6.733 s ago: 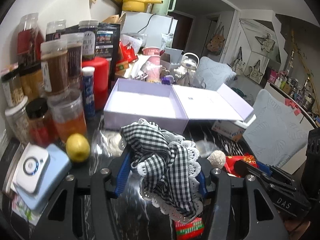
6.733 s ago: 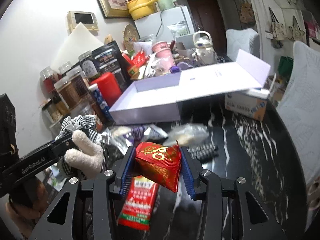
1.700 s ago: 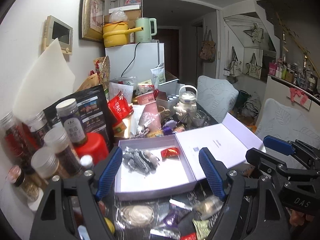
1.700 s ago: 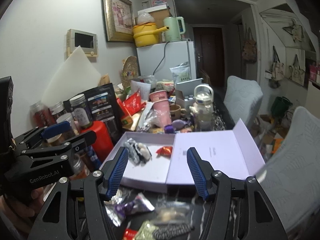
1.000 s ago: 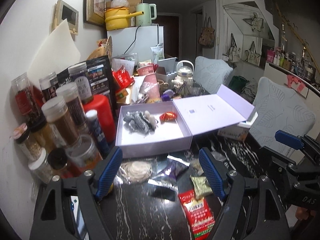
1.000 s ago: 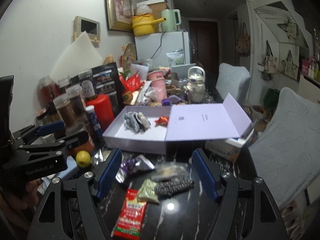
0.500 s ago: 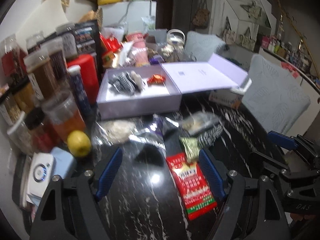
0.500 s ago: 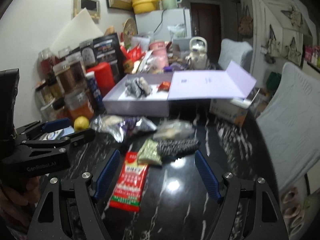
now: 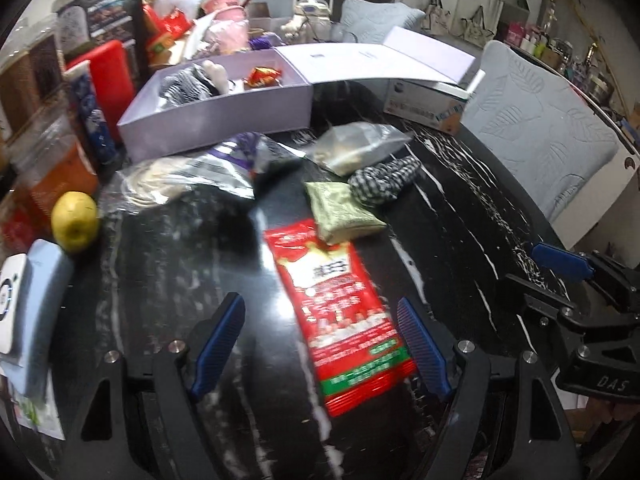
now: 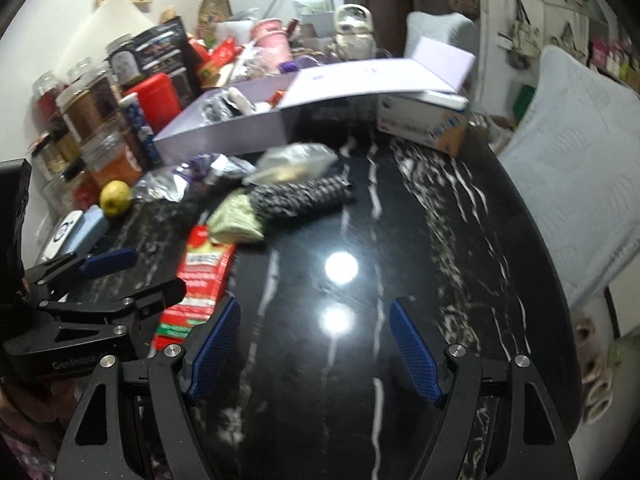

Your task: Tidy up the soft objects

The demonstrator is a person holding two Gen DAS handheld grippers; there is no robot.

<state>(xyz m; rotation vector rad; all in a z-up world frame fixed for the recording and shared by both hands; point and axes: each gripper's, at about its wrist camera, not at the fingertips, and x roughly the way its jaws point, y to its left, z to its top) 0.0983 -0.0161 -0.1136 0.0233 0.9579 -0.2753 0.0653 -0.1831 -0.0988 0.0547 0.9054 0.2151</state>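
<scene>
Jars (image 10: 86, 112) crowd box (image 9: 224, 114) – lemon (image 9: 75, 221) beside

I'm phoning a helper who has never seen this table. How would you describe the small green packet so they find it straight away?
Start at the open lavender box at the back of the black marble table and come toward the near edge. The green packet lies flat there, its near edge overlapping the top of the long red snack bag, with the black-and-white checked cloth roll touching its far right side. It is the only olive-green, squarish pouch.
</scene>
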